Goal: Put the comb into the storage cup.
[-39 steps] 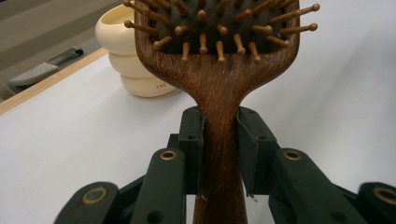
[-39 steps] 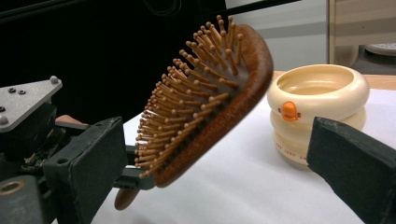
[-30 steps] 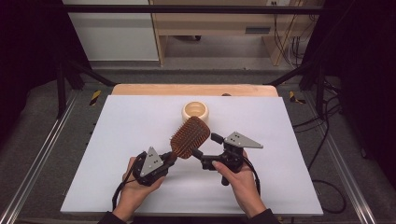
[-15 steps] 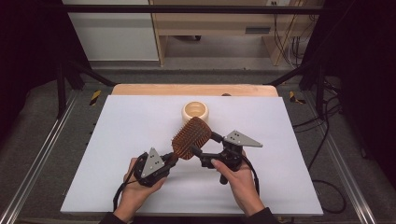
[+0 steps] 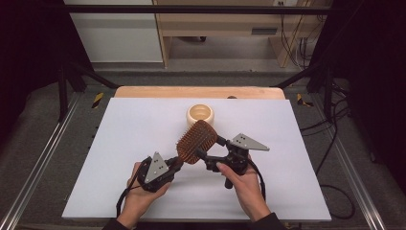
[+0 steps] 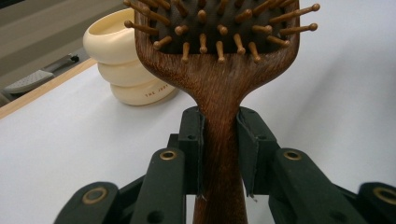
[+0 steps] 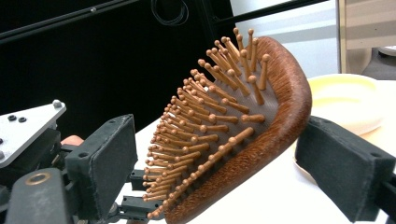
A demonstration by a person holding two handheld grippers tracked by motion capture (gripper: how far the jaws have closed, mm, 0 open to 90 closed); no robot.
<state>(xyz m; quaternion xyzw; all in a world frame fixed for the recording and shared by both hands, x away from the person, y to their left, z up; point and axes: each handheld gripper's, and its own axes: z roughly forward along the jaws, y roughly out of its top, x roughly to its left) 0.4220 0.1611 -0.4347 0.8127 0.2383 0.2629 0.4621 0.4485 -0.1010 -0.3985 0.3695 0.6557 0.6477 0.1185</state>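
Note:
A wooden paddle hairbrush [image 5: 197,141] with wooden pins is held tilted above the white table. My left gripper [image 5: 176,164] is shut on its handle [image 6: 219,140], with both pads pressed to the handle's sides. My right gripper [image 5: 209,147] straddles the brush head [image 7: 243,140]. Its jaws have just been closing. One pad [image 7: 107,163] stands just clear of the pin tips, and the other pad [image 7: 345,172] is at the head's wooden back edge. I count this gripper as open.
A cream ribbed bowl [image 5: 200,114] stands on the white table [image 5: 119,143] just beyond the brush, near the wooden strip [image 5: 201,92] at the far edge. Black frame rails run along both sides of the table.
The right gripper's jaws have drawn slightly closer around the brush head. Both hands and the brush stay where they were.

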